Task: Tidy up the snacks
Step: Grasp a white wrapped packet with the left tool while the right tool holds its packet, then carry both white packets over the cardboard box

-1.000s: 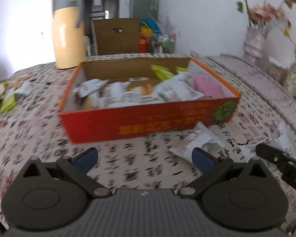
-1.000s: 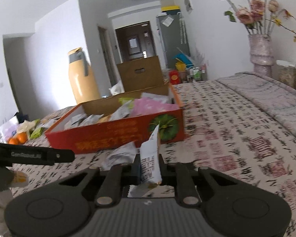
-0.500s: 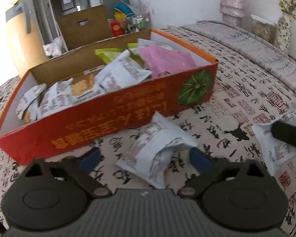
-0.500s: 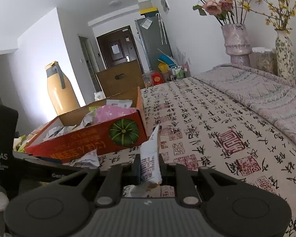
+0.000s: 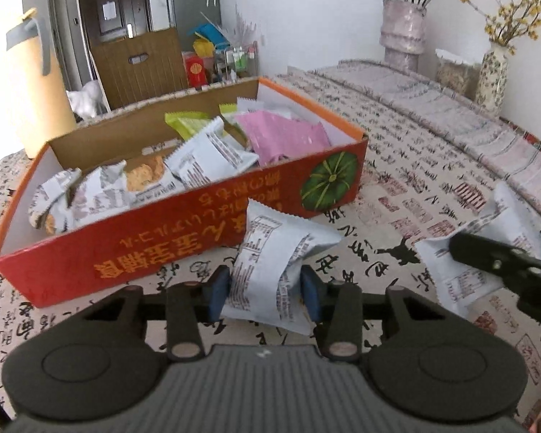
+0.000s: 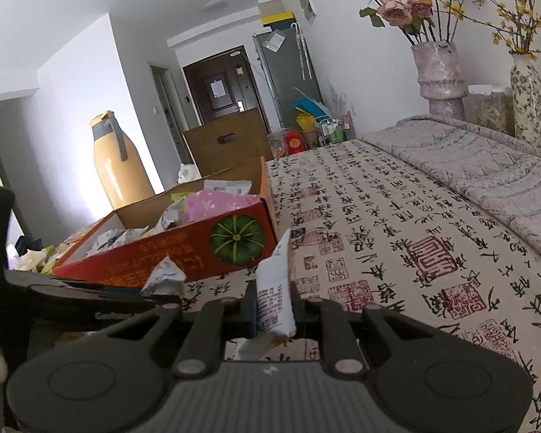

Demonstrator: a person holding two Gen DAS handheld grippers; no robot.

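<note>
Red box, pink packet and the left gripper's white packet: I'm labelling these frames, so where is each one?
Red box [image 5: 184, 249], left wrist view, on its front wall.
Pink packet [image 5: 285, 137], left wrist view, middle of its face.
White packet [image 5: 267, 263], left wrist view, its middle, between the left gripper's pads.

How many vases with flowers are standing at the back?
2: a pale pink vase holding roses against the wall, and a leaf-patterned vase with yellow blossoms to its right. More could sit outside the frame.
</note>
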